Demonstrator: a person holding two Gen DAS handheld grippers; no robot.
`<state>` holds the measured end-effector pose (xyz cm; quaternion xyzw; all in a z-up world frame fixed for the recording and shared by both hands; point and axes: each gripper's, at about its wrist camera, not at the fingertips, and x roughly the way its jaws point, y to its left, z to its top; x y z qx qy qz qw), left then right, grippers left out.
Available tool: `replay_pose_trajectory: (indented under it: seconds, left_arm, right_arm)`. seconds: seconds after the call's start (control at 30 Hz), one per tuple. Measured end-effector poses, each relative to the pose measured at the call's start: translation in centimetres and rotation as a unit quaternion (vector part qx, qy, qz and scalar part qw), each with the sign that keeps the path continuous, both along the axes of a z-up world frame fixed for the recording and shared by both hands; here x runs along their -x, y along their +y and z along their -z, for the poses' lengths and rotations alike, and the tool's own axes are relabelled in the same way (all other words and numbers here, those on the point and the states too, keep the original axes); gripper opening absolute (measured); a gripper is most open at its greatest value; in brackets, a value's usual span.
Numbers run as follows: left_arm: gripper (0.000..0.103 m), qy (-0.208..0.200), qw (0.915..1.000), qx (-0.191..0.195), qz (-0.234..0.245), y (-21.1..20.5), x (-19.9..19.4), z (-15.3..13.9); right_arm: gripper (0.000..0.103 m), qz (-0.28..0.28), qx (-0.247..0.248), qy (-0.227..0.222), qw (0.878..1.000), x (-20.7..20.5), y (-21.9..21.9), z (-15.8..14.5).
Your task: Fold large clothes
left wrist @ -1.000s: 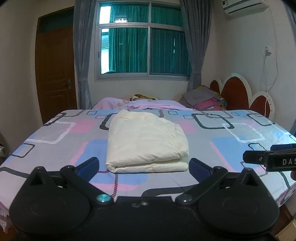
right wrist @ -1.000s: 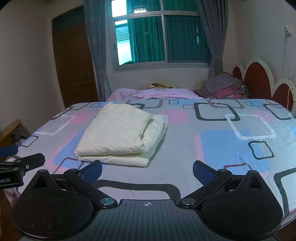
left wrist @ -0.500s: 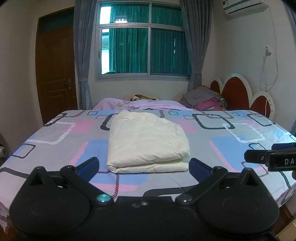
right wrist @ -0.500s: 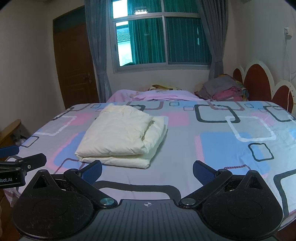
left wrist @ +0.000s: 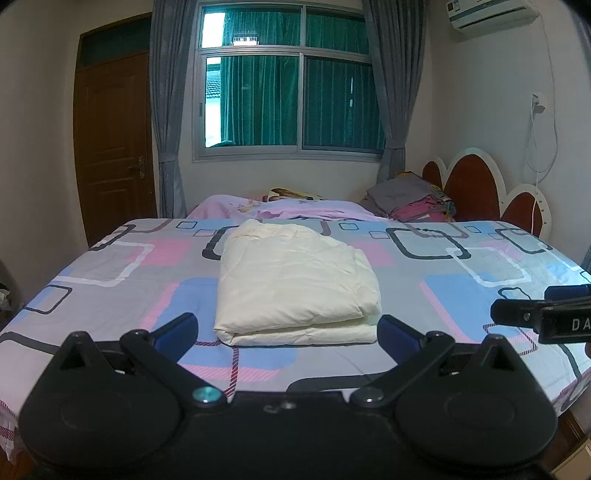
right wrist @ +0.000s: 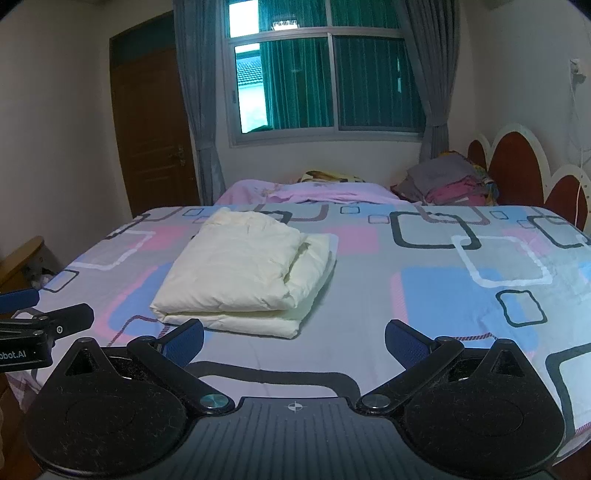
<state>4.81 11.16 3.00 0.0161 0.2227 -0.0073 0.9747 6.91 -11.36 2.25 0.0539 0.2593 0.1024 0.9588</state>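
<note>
Behind the bed [left wrist: 110, 266] a window [left wrist: 288, 85] with teal curtains sits between grey drapes, a brown door [left wrist: 114, 147] stands to its left, and a red scalloped headboard [left wrist: 476, 184] runs along the right-hand wall. Bed linen shows a grey sheet printed with pink, blue and white squares outlined in black. On that sheet lies the garment [left wrist: 295, 284], cream-coloured and folded into a thick rectangular bundle with several layers stacked; in the right wrist view the garment [right wrist: 243, 273] shows a lower layer sticking out past the upper one on its right side. It lies left of the bed's middle, well short of the pink blanket [left wrist: 280, 210] bunched at the far edge and well apart from the stack of clothes [left wrist: 410, 199] near the headboard. Left gripper [left wrist: 287, 334] hovers just in front of the bundle's near edge, its blue-padded fingers [left wrist: 173, 332] spread wide and holding nothing; the bundle's near edge sits between them in that view. Right gripper [right wrist: 293, 339] hangs low over the bed's near side, to the right of the garment, fingers [right wrist: 406, 341] likewise wide apart and empty. Each gripper's side shows at the edge of the other's view. An air conditioner [left wrist: 491, 13] hangs high on the right wall.
</note>
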Motion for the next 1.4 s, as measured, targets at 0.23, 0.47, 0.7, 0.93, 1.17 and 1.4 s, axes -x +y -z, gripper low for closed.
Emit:
replay_pose_trajectory:
  seconds: [0.23, 0.47, 0.7, 0.93, 1.17, 1.4]
  left_arm:
    - [0.103, 0.001, 1.0, -0.002, 0.0, -0.05, -0.07, 0.02]
    - [0.103, 0.0, 1.0, -0.003, 0.0, -0.06, -0.18, 0.03]
    - [0.103, -0.002, 1.0, -0.006, -0.002, 0.11, -0.29, 0.01]
    - [0.103, -0.003, 1.0, -0.008, -0.003, 0.31, -0.54, -0.06]
    - [0.103, -0.005, 0.9999, -0.009, -0.005, 0.46, -0.66, -0.11]
    - [0.103, -0.005, 0.9999, -0.009, -0.003, 0.6, -0.83, -0.06]
  right_arm:
    - [0.103, 0.0, -0.003, 0.0, 1.0, -0.11, -0.31, 0.07]
    - [0.103, -0.002, -0.002, 0.0, 1.0, -0.38, -0.43, 0.09]
    - [0.103, -0.003, -0.004, -0.004, 1.0, -0.55, -0.68, 0.08]
    - [0.103, -0.006, -0.005, -0.005, 1.0, -0.6, -0.7, 0.13]
    - [0.103, -0.007, -0.003, -0.007, 1.0, -0.74, -0.52, 0.15]
    - [0.103, -0.006, -0.002, -0.008, 1.0, -0.74, -0.57, 0.16]
